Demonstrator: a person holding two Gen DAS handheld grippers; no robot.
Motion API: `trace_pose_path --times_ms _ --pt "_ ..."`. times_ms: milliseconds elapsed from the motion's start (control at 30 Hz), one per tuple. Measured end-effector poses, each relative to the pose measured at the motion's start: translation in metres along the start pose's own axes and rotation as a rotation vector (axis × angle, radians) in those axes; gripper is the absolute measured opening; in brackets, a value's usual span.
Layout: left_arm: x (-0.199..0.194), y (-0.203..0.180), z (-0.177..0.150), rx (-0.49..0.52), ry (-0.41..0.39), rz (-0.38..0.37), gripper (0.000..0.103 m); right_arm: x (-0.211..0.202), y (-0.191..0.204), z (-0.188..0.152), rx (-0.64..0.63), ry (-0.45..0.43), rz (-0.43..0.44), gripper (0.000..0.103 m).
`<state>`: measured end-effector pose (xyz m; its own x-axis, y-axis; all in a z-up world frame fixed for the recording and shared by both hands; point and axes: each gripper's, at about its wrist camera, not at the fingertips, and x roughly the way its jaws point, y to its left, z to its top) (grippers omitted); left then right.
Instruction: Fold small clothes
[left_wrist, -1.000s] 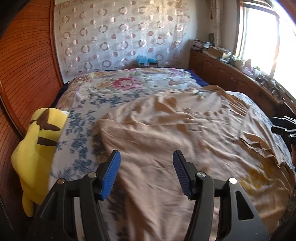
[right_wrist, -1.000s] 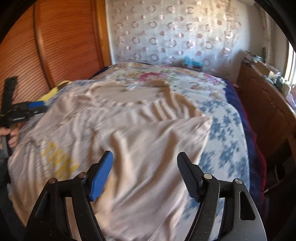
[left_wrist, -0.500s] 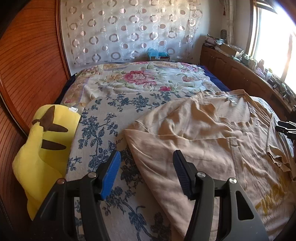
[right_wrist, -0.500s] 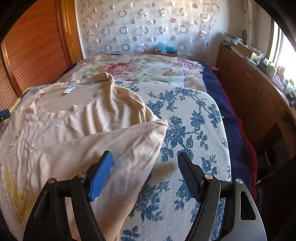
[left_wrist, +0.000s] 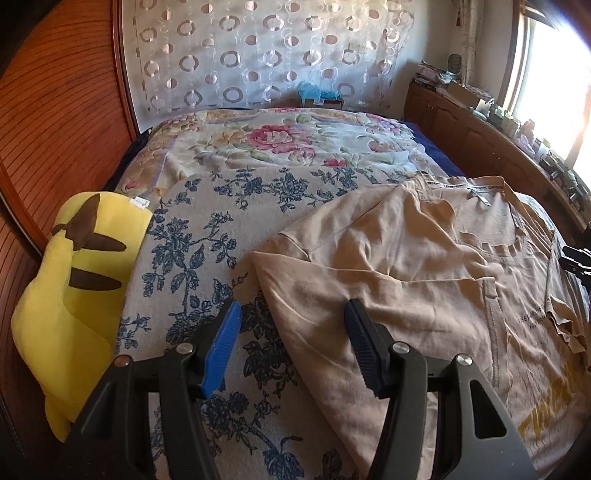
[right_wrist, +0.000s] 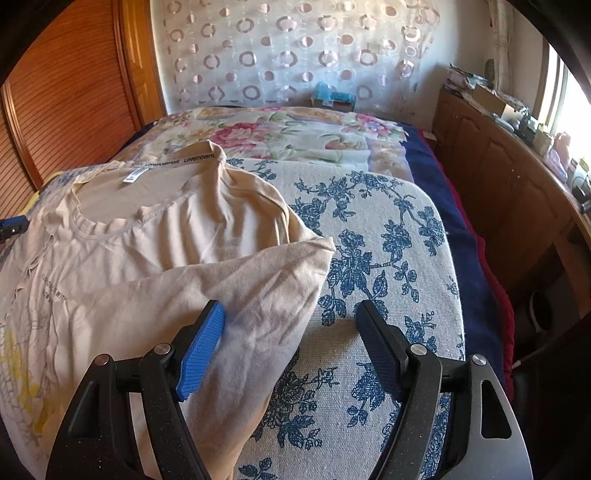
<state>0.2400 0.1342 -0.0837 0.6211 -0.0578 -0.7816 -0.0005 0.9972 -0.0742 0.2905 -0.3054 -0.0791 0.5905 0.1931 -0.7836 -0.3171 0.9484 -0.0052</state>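
Presently: one beige cotton T-shirt (right_wrist: 155, 266), laid front-up on the blue-floral bed cover (right_wrist: 384, 258), sleeves doubled inward, apparently ready for folding. Neck tape reads "Lovemovement"; chest print illegible; yellow lettering near the hem, partly hidden. Left tool (left_wrist: 291, 347) and right tool (right_wrist: 290, 345) both released, empty, straddling opposite shirt edges.

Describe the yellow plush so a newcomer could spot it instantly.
Start at the bed with the blue-flowered cover. Along its edge by the slatted wooden panel lies the yellow plush. It is the only bright yellow thing there, with dark brown pointed patches; the beige T-shirt lies apart.
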Motion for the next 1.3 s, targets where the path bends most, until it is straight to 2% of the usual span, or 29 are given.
trace_pose_path --times_ms 267,300,367,467,567,667,767,833,867,1033,1100,1133,1167,1200,1233,1267,1300 --pt "0.003 -0.004 0.003 0.008 -0.006 0.006 0.058 0.0 0.0 0.0 -0.001 0.0 -0.001 0.076" --pt "0.003 -0.005 0.003 0.012 -0.01 -0.001 0.054 0.0 0.0 0.0 -0.001 0.0 -0.001 0.076" --pt "0.001 -0.006 0.002 0.019 -0.019 -0.028 0.031 0.0 0.0 0.0 -0.001 0.0 -0.001 0.076" --pt "0.0 -0.008 0.004 0.024 -0.02 -0.061 0.016 0.0 0.001 0.0 -0.003 0.0 -0.005 0.076" --pt "-0.001 -0.007 0.007 0.013 -0.021 -0.084 0.008 0.002 0.001 0.001 -0.003 0.005 0.003 0.076" --pt "-0.004 -0.004 0.01 0.003 -0.031 -0.089 0.007 0.005 -0.002 0.006 -0.007 0.018 0.019 0.076" --pt "-0.002 0.003 0.012 -0.024 -0.027 -0.056 0.007 0.011 -0.004 0.012 -0.012 0.025 0.018 0.076" --pt "0.002 0.007 0.012 -0.035 -0.007 -0.075 0.007 0.014 -0.005 0.015 -0.019 0.027 0.019 0.076" --pt "0.004 0.009 0.012 -0.043 -0.001 -0.079 0.012 0.016 -0.006 0.017 -0.023 0.029 0.021 0.076" --pt "0.006 0.013 0.015 -0.046 0.004 -0.101 0.019 0.022 -0.004 0.027 -0.031 0.03 0.031 0.07" --pt "0.007 0.01 0.017 -0.032 0.006 -0.09 0.019 0.024 -0.001 0.031 -0.037 0.027 0.037 0.064" --pt "0.008 0.008 0.019 -0.019 0.006 -0.085 0.018 0.024 0.0 0.032 -0.046 0.023 0.049 0.054" --pt "0.008 0.005 0.019 -0.001 0.005 -0.092 0.003 0.024 0.004 0.033 -0.053 0.022 0.06 0.043" --pt "0.008 0.001 0.019 0.015 0.004 -0.125 0.001 0.024 0.006 0.034 -0.061 0.019 0.068 0.037" --pt "0.006 -0.002 0.019 0.018 0.004 -0.156 0.0 0.024 0.009 0.035 -0.07 0.018 0.074 0.018" --pt "0.002 -0.005 0.019 0.02 -0.004 -0.168 0.0 0.023 0.013 0.036 -0.08 0.019 0.086 0.005" --pt "-0.006 -0.011 0.019 0.029 -0.03 -0.162 0.0 0.022 0.016 0.037 -0.083 0.015 0.093 0.005"
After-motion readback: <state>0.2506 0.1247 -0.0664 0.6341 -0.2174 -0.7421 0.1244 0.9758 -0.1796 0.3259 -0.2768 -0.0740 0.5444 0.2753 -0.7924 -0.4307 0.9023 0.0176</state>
